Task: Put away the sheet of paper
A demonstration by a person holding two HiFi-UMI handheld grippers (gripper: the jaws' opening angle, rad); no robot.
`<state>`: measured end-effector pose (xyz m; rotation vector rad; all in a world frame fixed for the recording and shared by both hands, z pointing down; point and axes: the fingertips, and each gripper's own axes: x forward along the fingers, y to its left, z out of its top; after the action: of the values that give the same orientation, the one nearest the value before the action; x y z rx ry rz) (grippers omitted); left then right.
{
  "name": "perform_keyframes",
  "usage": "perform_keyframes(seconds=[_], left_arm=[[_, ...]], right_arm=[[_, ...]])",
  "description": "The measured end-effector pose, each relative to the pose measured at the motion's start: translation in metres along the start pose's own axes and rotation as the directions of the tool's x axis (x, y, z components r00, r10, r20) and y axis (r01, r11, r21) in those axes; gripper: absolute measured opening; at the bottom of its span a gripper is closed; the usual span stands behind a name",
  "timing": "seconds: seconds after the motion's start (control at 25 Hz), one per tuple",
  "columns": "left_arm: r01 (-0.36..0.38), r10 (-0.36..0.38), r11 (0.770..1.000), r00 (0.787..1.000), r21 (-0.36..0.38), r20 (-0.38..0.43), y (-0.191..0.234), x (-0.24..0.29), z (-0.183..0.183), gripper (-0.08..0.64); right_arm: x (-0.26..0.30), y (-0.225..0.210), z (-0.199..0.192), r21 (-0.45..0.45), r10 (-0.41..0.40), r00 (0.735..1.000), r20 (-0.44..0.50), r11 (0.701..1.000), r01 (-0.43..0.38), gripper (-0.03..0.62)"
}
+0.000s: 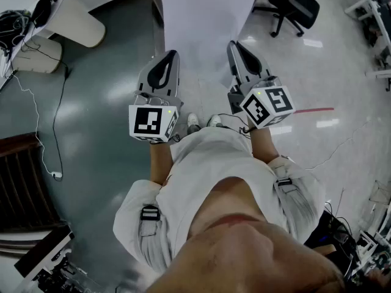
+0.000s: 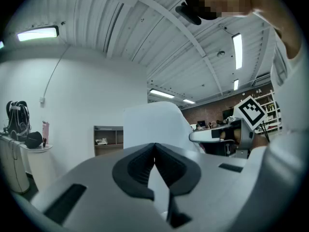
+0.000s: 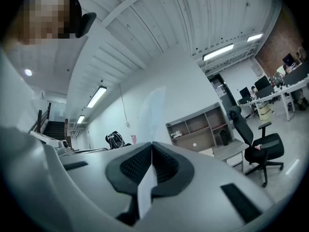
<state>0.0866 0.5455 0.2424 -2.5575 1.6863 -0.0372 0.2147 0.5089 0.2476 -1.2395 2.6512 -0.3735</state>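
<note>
A white sheet of paper (image 1: 204,23) hangs stretched in the air between both grippers, above the floor in front of the person. My left gripper (image 1: 169,57) is shut on the sheet's left lower edge. My right gripper (image 1: 236,47) is shut on its right lower edge. In the left gripper view the sheet (image 2: 153,123) rises beyond the closed pads (image 2: 137,166), and a strip of it shows between them. The right gripper view looks along the sheet's (image 3: 147,190) thin edge, pinched between the ribbed pads (image 3: 166,166).
A black office chair (image 1: 294,5) stands at the far right. A white rounded desk (image 1: 72,18) with cables (image 1: 58,133) lies at the far left. A red line (image 1: 314,110) marks the floor. A shelf unit (image 3: 203,124) stands against the wall.
</note>
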Motion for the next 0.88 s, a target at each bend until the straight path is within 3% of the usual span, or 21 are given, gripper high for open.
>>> perform_keyframes(seconds=[0.52, 0.88], left_arm=[[-0.038, 0.037, 0.999, 0.999, -0.002, -0.022, -0.031, 0.008, -0.01, 0.021], [-0.039, 0.039, 0.999, 0.998, -0.008, -0.041, -0.015, 0.023, -0.016, 0.021]], right_arm=[[-0.022, -0.025, -0.01, -0.122, -0.029, 0.998, -0.051, 0.992, 0.023, 0.02], [0.002, -0.029, -0.016, -0.138, -0.037, 0.997, -0.073, 0.99, 0.026, 0.02]])
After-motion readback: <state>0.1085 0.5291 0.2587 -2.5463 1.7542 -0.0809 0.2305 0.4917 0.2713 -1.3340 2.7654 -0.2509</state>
